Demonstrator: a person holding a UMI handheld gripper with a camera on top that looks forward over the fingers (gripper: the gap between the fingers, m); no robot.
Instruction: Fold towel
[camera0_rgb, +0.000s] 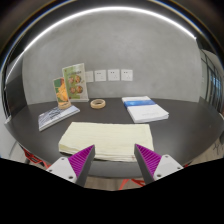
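Gripper view, left to right: magazine (57, 117) flat on dark tabletop (110, 112), upright printed card (70, 86) behind it near wall. Roll of tape (98, 103) mid-table, below wall sockets (106, 75). Stack of white papers with blue edge (148, 109) further right. Folded cream towel (106, 139) flat near front edge of tabletop, just ahead of hand-held gripper (115, 161). Fingers apart, pink pads (78, 160) facing inward, nothing held; towel's near edge above gap between them.
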